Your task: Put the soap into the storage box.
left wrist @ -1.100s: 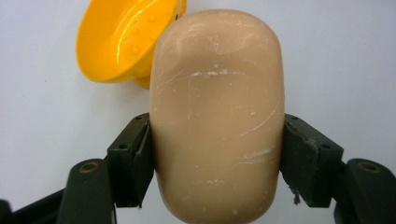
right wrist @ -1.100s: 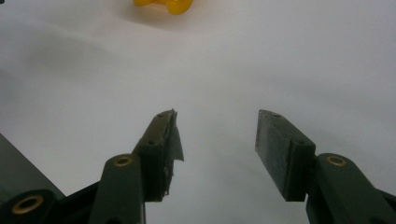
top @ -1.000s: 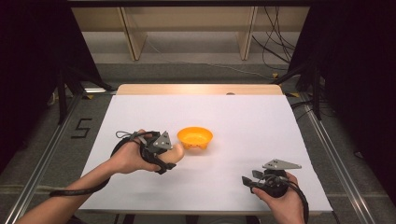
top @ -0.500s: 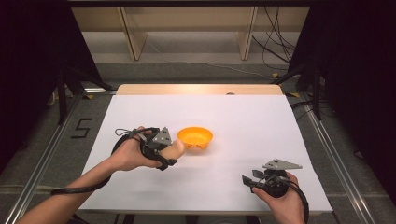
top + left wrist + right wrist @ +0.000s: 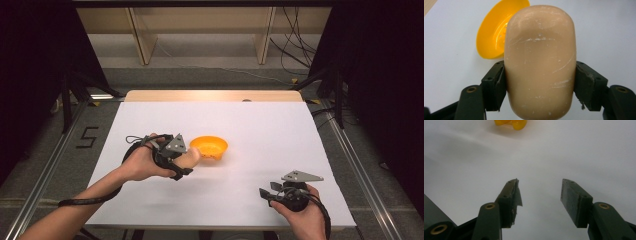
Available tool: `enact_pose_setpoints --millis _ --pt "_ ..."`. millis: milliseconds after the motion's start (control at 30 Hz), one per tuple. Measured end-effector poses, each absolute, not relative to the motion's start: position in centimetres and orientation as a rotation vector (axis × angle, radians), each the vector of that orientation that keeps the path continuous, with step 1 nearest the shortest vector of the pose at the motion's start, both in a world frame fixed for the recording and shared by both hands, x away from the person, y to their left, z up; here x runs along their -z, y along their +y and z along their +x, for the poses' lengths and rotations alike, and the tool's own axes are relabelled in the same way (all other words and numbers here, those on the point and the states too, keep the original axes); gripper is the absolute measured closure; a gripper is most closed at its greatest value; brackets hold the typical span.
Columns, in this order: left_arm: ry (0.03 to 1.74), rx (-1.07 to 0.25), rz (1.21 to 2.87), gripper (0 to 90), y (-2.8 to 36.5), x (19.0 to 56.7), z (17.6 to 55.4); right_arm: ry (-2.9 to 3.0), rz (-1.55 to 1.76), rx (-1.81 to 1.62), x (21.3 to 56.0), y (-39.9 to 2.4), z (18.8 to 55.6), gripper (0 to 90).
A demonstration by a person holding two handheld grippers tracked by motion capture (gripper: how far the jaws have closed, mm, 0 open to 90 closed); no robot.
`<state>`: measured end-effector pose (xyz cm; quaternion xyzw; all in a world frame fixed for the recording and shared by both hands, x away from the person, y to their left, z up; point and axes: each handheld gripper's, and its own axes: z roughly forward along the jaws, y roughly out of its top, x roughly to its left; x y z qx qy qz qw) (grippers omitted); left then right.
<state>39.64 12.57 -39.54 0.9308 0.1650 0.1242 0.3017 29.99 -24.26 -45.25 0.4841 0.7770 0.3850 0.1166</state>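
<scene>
A tan, rounded, soap-like block [image 5: 540, 62] is clamped between the two black jaws of my left gripper [image 5: 540, 82], which is shut on it. In the high view the left gripper [image 5: 186, 161] holds the tan block [image 5: 192, 158] just left of an orange bowl [image 5: 209, 148] on the white table. The orange bowl [image 5: 496, 30] lies right behind the block. My right gripper [image 5: 540, 197] stands open over bare table, nothing between its jaws. It rests near the table's front right, right gripper [image 5: 266, 193].
The white table top [image 5: 260, 130] has a wooden strip [image 5: 210, 96] along its far edge. Metal rails [image 5: 55, 160] run down both sides. Wooden legs and cables [image 5: 295, 50] lie on the floor beyond. The orange bowl [image 5: 510, 123] shows far off at the top of the right gripper view.
The left hand with the tan block has shifted slightly, staying beside the orange bowl. The right hand has not moved.
</scene>
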Motion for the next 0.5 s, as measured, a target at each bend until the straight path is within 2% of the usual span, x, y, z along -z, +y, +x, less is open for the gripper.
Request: enact_pose_setpoints --millis 500 --pt "0.44 -0.334 2.45 32.4 12.34 39.0 40.22 2.274 1.416 -1.128 45.27 -24.27 30.01 48.9"
